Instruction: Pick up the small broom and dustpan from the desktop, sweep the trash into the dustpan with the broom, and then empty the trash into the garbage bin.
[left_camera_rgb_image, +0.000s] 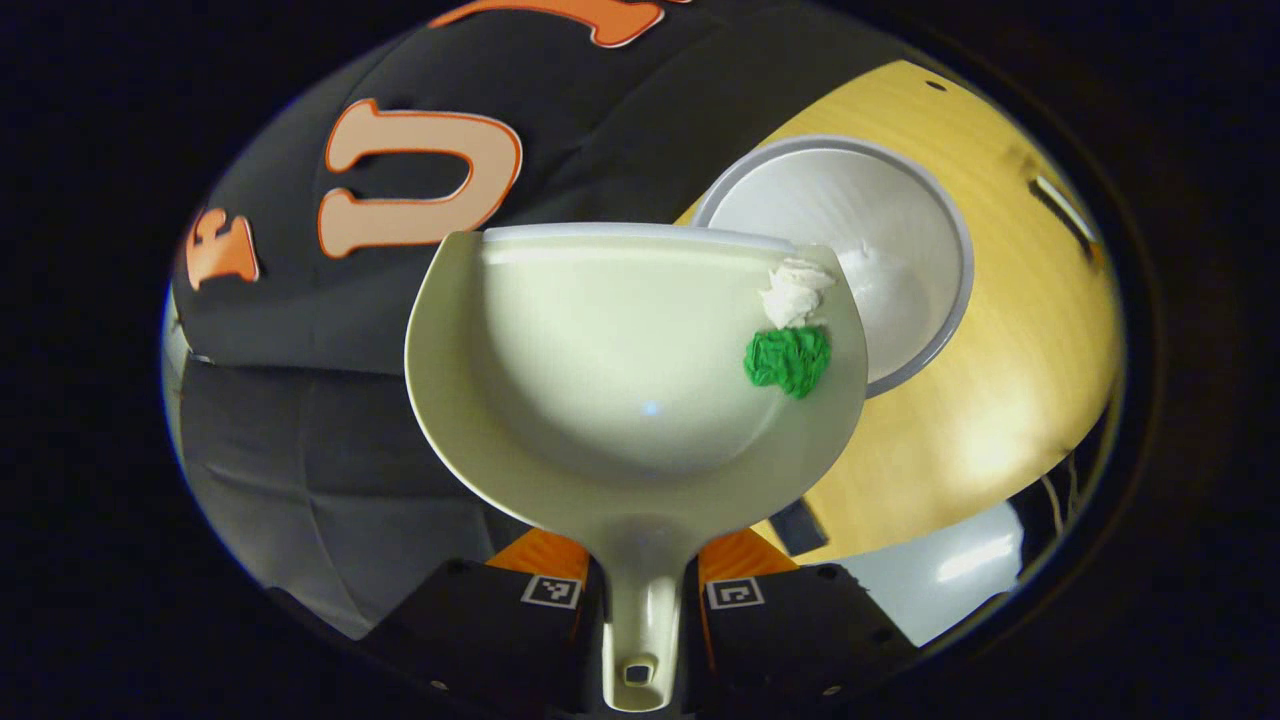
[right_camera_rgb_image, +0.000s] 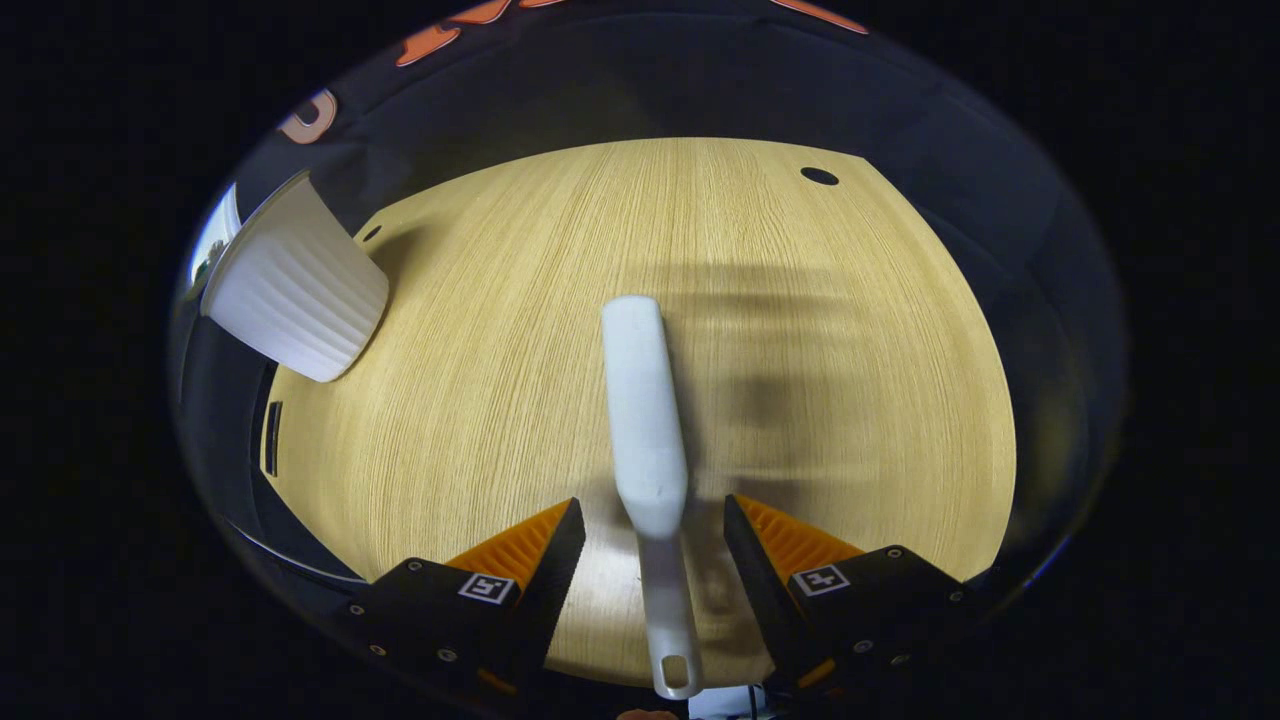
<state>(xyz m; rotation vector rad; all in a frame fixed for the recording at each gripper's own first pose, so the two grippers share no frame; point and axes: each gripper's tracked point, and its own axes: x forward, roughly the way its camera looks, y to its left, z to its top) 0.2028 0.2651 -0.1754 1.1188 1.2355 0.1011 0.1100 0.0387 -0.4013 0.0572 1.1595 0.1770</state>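
Observation:
A pale dustpan is held up by its handle, with my left gripper shut on it. A white paper wad and a green crumpled ball lie at the pan's far right corner, at its lip. That corner overlaps the rim of the white garbage bin standing on the wooden table. In the right gripper view the white broom lies flat on the table, handle toward me. My right gripper is open, its fingers either side of the handle with gaps.
The ribbed white bin stands at the table's far left corner in the right gripper view. A small round hole marks the table's far edge. Black cloth walls surround the table.

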